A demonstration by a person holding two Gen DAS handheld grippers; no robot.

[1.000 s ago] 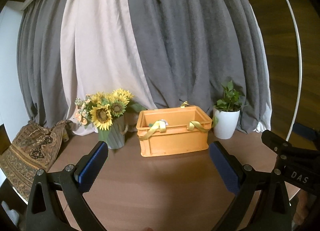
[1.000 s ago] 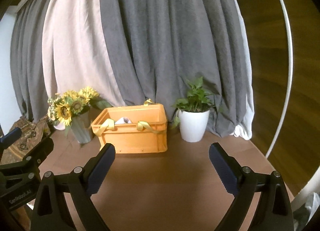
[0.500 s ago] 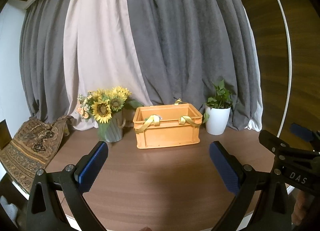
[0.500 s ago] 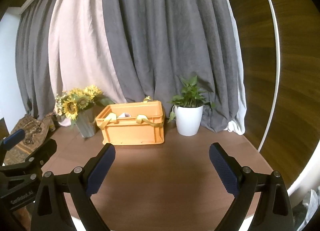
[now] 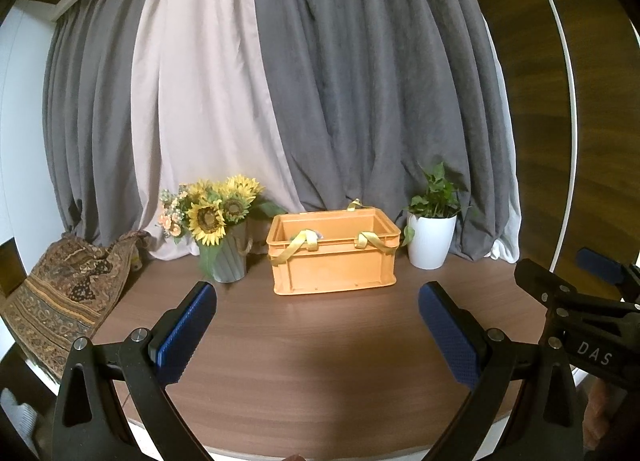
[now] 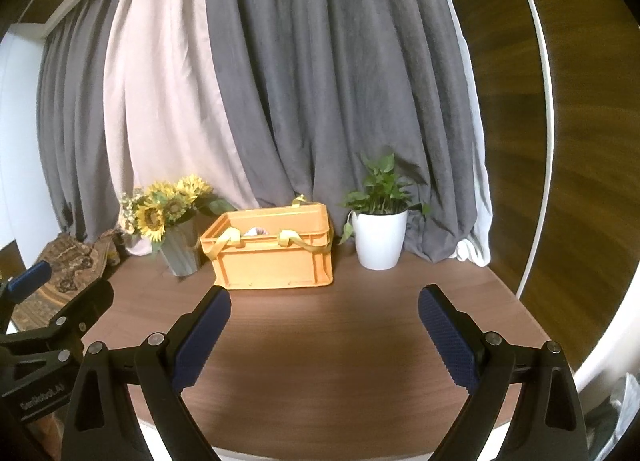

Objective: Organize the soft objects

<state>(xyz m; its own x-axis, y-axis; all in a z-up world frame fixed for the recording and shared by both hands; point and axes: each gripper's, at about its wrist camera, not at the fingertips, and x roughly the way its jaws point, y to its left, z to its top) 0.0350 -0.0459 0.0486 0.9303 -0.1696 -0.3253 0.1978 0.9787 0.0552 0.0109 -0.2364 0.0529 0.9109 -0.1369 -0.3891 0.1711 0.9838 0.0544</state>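
An orange plastic crate (image 5: 334, 255) (image 6: 274, 247) stands at the back of the round wooden table (image 5: 320, 361). Yellow fabric straps (image 5: 294, 247) drape over its front rim, and a pale soft item (image 6: 258, 230) peeks out inside. My left gripper (image 5: 318, 335) hovers open over the table's near part, well short of the crate, with nothing between its blue pads. My right gripper (image 6: 324, 339) is likewise open and holds nothing. Each gripper shows at the edge of the other's view.
A vase of sunflowers (image 5: 222, 229) stands left of the crate, a white potted plant (image 5: 432, 233) to its right. A patterned cloth (image 5: 68, 293) lies at the table's left edge. Grey and pale curtains (image 5: 300, 101) hang behind.
Both grippers have drawn back from the crate, which now looks smaller and farther. More of the table surface shows. Both stay open.
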